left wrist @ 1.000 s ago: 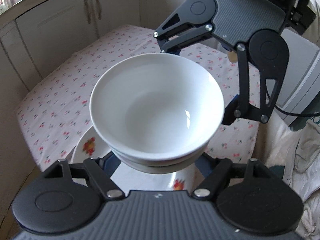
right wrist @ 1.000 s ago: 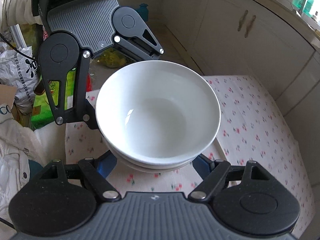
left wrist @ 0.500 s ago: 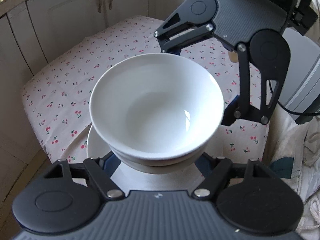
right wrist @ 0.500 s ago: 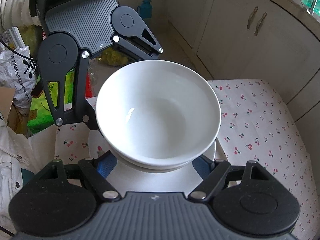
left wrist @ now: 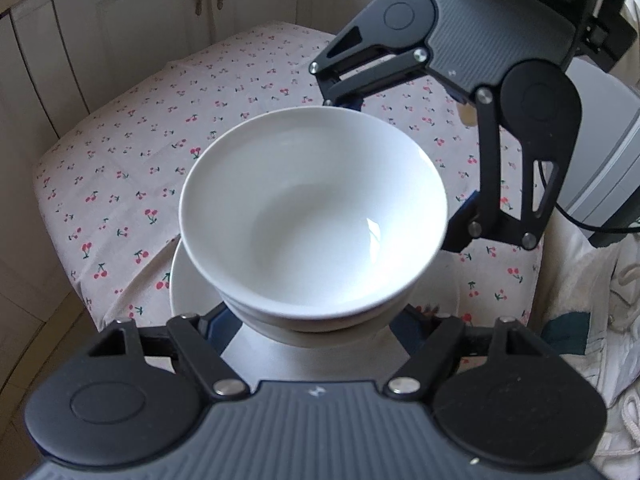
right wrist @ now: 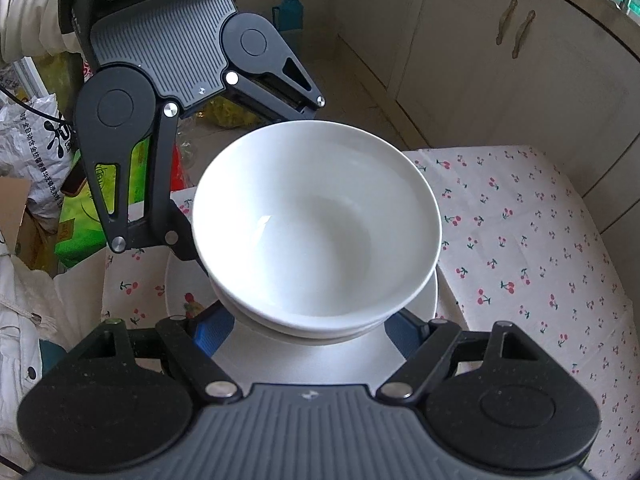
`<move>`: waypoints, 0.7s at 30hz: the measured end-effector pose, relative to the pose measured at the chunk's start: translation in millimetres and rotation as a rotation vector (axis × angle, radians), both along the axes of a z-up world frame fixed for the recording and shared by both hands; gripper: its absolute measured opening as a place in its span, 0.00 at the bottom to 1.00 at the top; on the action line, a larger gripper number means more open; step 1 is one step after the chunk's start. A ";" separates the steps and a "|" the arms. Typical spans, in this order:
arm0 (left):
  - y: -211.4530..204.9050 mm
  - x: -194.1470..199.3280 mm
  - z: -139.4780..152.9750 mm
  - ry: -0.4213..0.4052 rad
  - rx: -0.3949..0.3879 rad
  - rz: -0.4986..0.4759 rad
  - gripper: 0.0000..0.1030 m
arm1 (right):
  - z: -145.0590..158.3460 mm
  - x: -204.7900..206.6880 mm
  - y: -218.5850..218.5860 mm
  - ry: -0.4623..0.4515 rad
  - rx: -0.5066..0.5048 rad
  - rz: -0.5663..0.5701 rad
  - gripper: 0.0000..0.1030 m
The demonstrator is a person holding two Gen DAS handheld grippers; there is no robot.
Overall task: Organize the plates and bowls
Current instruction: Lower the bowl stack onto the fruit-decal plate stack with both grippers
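Two nested white bowls (left wrist: 312,224) are held between both grippers, one from each side, just above a white plate (left wrist: 188,280) on the cherry-print tablecloth. My left gripper (left wrist: 316,320) holds the stack's near side in the left wrist view; its blue fingertips (left wrist: 218,322) flank the lower bowl. My right gripper (right wrist: 308,324) does the same in the right wrist view, where the bowls (right wrist: 316,232) fill the centre above the plate (right wrist: 180,284). Each gripper shows opposite in the other's view. The contact points are hidden under the bowls.
The table (left wrist: 132,152) has a cherry-print cloth and stands by cream cabinets (left wrist: 132,28). Bags and a green box (right wrist: 76,216) lie on the floor beyond the table edge. A white jacket (left wrist: 592,320) lies at the right.
The bowl stack, held by both grippers, has moved over the table and come down closer to the white plate. The grip on the bowls is unchanged.
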State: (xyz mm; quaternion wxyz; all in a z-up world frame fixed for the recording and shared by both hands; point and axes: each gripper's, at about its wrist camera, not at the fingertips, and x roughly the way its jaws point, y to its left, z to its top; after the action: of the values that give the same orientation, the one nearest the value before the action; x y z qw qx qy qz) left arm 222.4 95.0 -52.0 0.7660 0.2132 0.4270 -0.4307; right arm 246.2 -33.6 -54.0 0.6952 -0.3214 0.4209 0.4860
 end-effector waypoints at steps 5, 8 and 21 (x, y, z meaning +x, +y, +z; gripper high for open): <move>0.9 1.0 -2.4 0.001 -0.006 -0.005 0.76 | -2.9 0.0 -1.9 0.004 0.006 -0.010 0.83; 0.6 0.9 -2.2 -0.005 -0.005 -0.007 0.77 | -2.6 -0.3 -1.9 -0.002 0.004 -0.012 0.83; -3.7 -13.3 -6.0 -0.063 0.007 -0.033 0.95 | -17.5 -6.3 -1.6 -0.036 -0.012 -0.019 1.00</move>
State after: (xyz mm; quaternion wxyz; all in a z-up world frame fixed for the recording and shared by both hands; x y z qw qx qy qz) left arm 209.2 91.2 -58.0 0.7710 0.2363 0.4008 -0.4349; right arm 239.9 -35.2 -71.5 0.7052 -0.3301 0.4144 0.4711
